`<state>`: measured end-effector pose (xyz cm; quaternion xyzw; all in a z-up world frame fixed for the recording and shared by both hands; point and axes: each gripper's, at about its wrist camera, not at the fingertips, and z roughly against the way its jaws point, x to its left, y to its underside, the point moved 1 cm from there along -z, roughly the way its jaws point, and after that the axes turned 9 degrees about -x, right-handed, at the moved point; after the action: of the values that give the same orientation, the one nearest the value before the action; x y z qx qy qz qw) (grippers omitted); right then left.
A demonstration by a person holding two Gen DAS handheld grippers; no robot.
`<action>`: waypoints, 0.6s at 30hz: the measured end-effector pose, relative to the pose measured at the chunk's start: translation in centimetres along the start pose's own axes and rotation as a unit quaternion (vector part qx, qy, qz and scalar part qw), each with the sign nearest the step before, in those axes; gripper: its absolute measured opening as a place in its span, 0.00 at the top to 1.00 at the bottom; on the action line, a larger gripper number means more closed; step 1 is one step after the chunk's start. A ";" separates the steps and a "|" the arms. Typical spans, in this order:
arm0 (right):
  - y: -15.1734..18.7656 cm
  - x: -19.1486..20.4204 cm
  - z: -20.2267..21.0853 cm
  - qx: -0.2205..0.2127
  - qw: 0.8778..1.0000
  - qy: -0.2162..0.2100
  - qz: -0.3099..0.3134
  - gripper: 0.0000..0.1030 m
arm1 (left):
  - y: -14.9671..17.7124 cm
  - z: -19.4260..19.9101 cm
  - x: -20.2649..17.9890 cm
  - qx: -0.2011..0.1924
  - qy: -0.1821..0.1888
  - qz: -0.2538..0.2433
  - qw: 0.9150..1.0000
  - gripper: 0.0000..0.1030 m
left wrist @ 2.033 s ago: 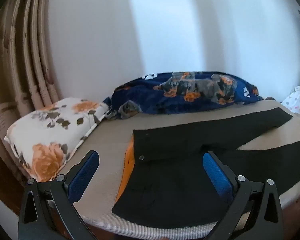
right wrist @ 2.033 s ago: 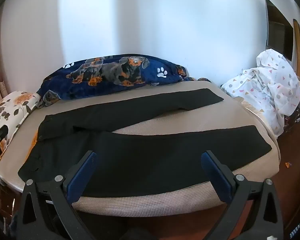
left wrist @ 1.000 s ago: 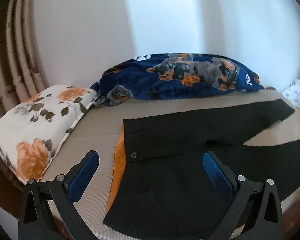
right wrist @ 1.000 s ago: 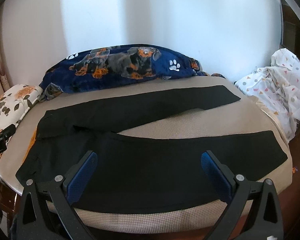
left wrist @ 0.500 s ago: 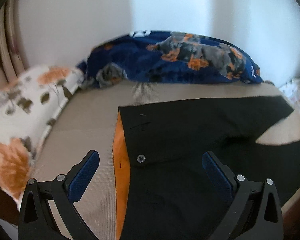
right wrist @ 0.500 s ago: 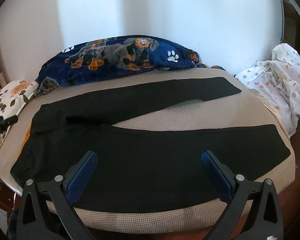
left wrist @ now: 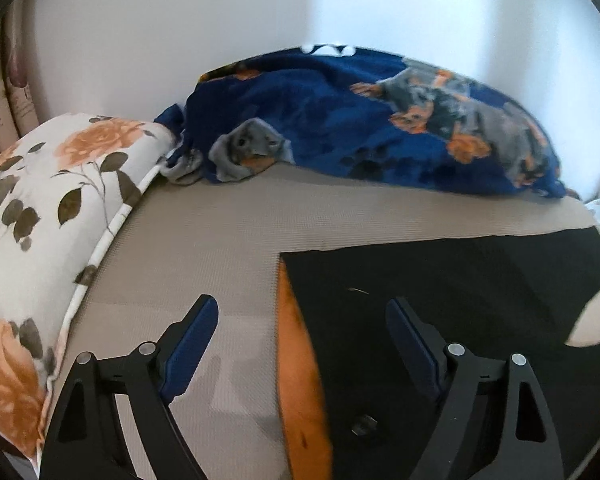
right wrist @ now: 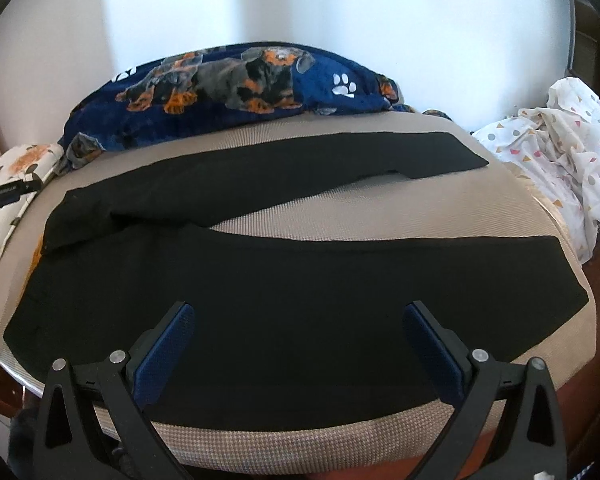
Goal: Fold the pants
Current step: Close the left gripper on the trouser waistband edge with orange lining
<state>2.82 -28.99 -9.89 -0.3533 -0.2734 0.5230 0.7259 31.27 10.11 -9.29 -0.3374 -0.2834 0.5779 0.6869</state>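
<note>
1. We are looking at a bed [right wrist: 440, 216] covered in beige woven fabric.
2. Black pants [right wrist: 260, 288] are lying flat on it, legs spread apart, orange lining [left wrist: 300, 380] showing at the waist.
3. A blue dog-print blanket [right wrist: 236, 88] is lying along the far edge.
4. A floral pillow [left wrist: 48, 216] is resting at the waist end.
5. A crumpled white dotted sheet [right wrist: 560, 152] is lying at the other end.
</note>
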 end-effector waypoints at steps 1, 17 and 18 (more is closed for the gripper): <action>0.1 0.1 -0.3 0.004 1.000 0.000 0.002 0.00 | 0.0 -0.5 0.0 0.004 -0.002 -0.002 1.000 0.17; 0.6 2.1 -2.8 0.038 0.999 0.010 0.036 0.00 | -0.2 -8.8 -0.1 0.079 0.031 -0.029 0.996 0.30; 0.6 2.1 -2.9 0.039 0.999 0.010 0.036 0.00 | -0.3 -9.2 0.1 0.083 0.037 -0.024 0.996 0.30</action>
<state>5.31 -27.47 -12.08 -0.3391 -0.2327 0.5556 0.7226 38.66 8.89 -14.71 -0.2934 -0.2167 0.5696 0.7366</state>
